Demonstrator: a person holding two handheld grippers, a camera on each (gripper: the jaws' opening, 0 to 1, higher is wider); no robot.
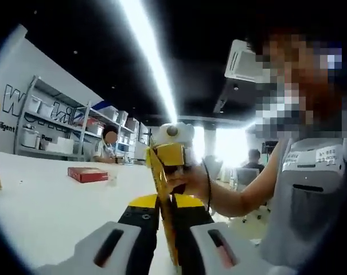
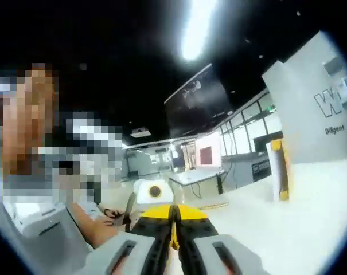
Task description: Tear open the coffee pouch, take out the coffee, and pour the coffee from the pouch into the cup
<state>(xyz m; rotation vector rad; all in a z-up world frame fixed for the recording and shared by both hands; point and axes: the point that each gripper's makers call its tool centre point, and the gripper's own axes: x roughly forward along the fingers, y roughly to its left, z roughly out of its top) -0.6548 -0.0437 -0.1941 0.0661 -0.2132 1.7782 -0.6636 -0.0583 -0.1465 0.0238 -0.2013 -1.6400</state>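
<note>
Above the broad white worktop (image 1: 41,200) I hold the thin yellow coffee pouch (image 1: 162,189) edge-on, my left claw (image 1: 166,229) and right claw (image 2: 174,232) both clamped tight on it. This looks like the tearing step; next, I judge, the claws must pull apart.

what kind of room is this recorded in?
Likely an open lab or office workspace: metal shelving stocked with boxes and bins along a lettered wall, white tables, people seated at desks in the back, and long strip lights on a dark ceiling.
</note>
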